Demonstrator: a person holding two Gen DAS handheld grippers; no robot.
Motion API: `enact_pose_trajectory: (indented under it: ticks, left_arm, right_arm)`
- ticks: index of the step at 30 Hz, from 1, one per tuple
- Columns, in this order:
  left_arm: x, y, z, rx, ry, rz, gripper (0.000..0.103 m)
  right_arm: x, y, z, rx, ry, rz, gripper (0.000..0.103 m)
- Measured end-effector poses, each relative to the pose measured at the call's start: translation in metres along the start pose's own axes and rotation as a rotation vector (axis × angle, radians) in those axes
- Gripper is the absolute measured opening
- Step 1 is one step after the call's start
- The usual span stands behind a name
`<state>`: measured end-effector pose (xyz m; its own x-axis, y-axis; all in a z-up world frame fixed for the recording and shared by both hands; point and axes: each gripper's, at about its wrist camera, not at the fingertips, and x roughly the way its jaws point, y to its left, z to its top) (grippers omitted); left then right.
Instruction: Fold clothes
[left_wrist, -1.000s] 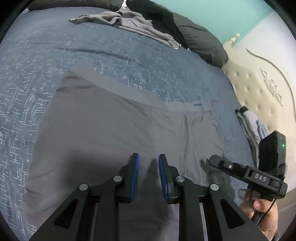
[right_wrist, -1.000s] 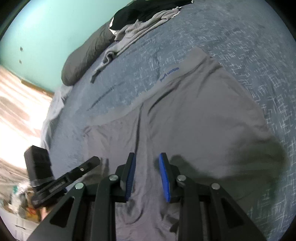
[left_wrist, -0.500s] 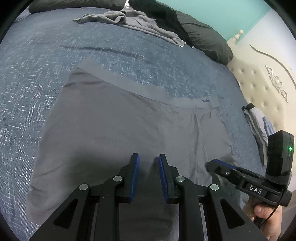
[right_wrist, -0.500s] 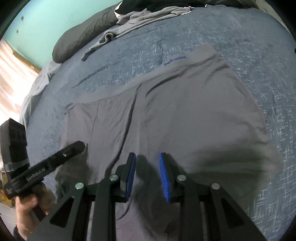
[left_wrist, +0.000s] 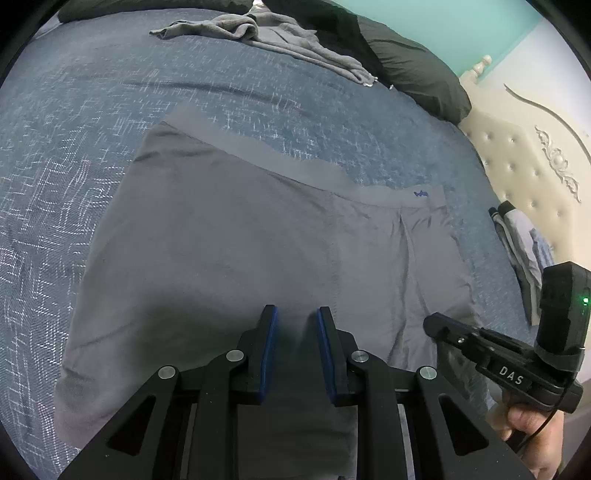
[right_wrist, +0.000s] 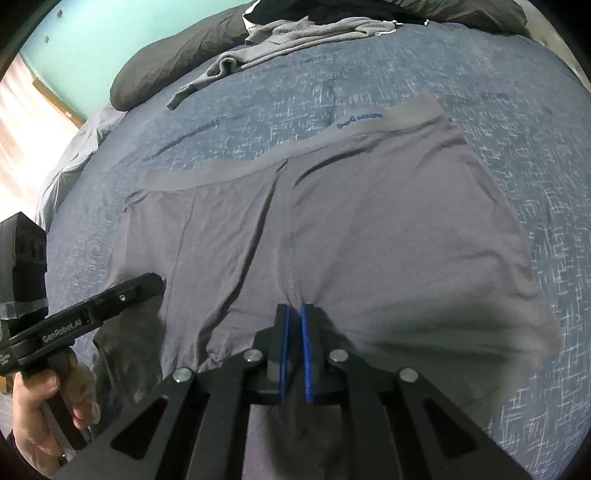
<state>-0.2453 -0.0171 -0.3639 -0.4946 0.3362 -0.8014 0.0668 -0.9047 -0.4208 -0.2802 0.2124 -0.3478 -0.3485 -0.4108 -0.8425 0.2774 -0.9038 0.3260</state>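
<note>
A pair of grey boxer shorts (left_wrist: 258, 236) lies spread flat on the blue bedspread (left_wrist: 74, 122), waistband at the far side; it also shows in the right wrist view (right_wrist: 369, 221). My left gripper (left_wrist: 294, 325) is open, its blue pads hovering over the near hem of the shorts. My right gripper (right_wrist: 294, 314) is shut on the shorts' near hem by the centre seam, with fabric puckered around the pads. Each gripper shows in the other's view, the right one (left_wrist: 443, 328) at the right and the left one (right_wrist: 147, 284) at the left.
A crumpled grey garment (left_wrist: 266, 33) and dark pillows (left_wrist: 406, 70) lie at the far end of the bed. A cream tufted headboard (left_wrist: 517, 158) stands at the right, with folded clothes (left_wrist: 524, 240) beside it. A teal wall (right_wrist: 92, 48) is behind.
My right gripper has closed on the near hem of the shorts at the centre seam. Both grippers have shifted slightly over the shorts; the left stays open.
</note>
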Motion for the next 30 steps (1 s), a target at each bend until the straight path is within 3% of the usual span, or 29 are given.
enact_pose_trajectory:
  ticks: [30]
  left_arm:
    - [0.002,0.008,-0.002,-0.022,0.016,-0.009,0.022]
  right_arm:
    - [-0.006,-0.02,0.001,0.089,-0.009,0.074,0.006]
